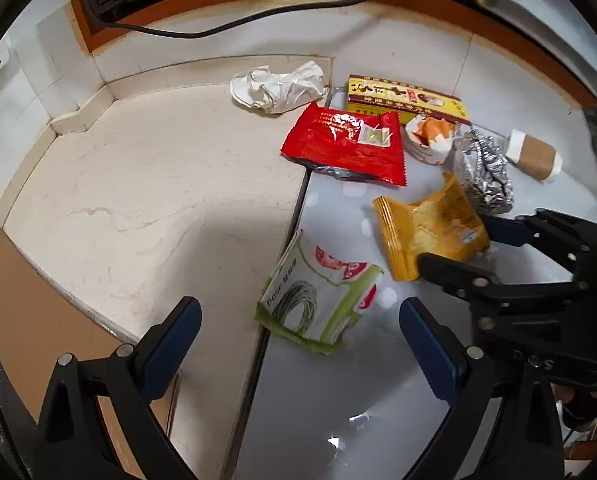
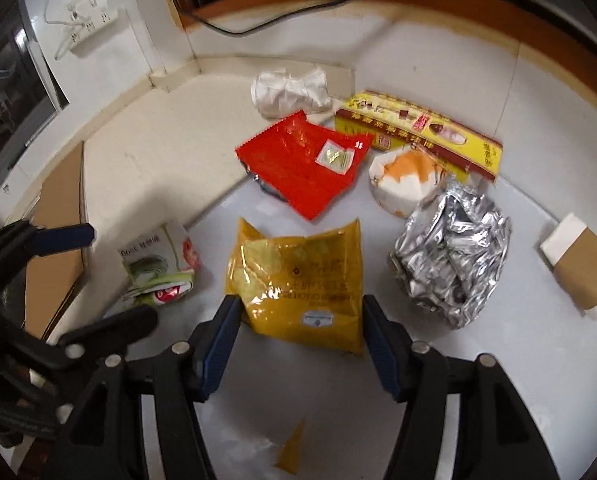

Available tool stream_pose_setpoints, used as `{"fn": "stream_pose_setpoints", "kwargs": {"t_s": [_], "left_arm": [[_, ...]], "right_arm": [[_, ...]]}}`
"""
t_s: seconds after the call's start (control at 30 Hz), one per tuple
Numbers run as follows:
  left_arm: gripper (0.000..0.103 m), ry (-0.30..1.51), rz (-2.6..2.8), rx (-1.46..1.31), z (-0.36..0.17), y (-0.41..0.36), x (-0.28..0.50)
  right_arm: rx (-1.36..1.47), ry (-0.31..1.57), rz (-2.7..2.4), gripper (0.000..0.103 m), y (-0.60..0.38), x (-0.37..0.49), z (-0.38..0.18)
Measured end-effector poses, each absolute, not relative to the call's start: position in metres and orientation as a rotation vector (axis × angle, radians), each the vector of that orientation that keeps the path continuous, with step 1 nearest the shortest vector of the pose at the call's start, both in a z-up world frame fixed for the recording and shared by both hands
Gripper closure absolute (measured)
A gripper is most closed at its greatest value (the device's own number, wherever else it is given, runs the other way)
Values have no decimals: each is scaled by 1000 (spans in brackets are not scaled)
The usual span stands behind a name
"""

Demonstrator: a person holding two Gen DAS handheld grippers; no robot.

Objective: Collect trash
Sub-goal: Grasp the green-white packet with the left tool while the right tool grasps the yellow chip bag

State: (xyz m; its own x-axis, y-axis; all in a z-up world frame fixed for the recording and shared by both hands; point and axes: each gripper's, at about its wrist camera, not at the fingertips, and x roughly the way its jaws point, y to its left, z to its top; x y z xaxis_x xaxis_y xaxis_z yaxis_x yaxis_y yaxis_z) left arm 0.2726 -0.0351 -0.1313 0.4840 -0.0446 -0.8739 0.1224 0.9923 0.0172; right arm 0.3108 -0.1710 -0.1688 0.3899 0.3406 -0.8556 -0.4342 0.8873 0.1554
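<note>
Trash on my counter, placed from the yellow bag (image 2: pixel 298 280): red wrapper (image 2: pixel 302 164) behind it, foil wad (image 2: pixel 454 256) to its right, green packet (image 2: pixel 158 268) to its left; right gripper (image 2: pixel 300 344) spread astride its near edge, left gripper (image 1: pixel 298 344) spread, empty, above the green packet.
</note>
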Motion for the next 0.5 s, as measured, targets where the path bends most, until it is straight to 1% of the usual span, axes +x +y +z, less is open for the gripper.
{"fn": "stream_pose_setpoints", "kwargs": {"t_s": [0.1, 0.13, 0.17, 0.2, 0.23, 0.27, 0.3, 0.33, 0.4, 0.43, 0.5], "left_arm": [[9, 1073, -104, 102, -136, -40, 279], [13, 1080, -102, 110, -138, -41, 281], [21, 1087, -100, 116, -139, -42, 284], [25, 1095, -100, 117, -141, -42, 286], [31, 1105, -104, 111, -143, -42, 288], [37, 1112, -106, 102, -144, -42, 289], [40, 1118, -108, 96, -145, -42, 290], [41, 1119, -104, 92, -146, -42, 291], [49, 1103, -105, 83, -145, -42, 290], [58, 1097, -114, 73, -144, -42, 289], [65, 1087, -111, 57, -141, -42, 287]], "right_arm": [[-122, 1051, 487, 53, -173, 309, -168], [-123, 1048, 488, 57, -174, 308, -168], [-123, 1047, 485, 59, -176, 308, -168], [-120, 1046, 479, 67, -178, 308, -168], [-115, 1047, 471, 74, -181, 308, -168], [-106, 1048, 468, 77, -184, 309, -168], [-92, 1050, 467, 82, -187, 309, -168], [-78, 1053, 468, 86, -191, 310, -168], [-42, 1062, 469, 92, -197, 310, -168], [-25, 1067, 475, 95, -199, 310, -169], [-7, 1056, 477, 97, -202, 308, -168]]}}
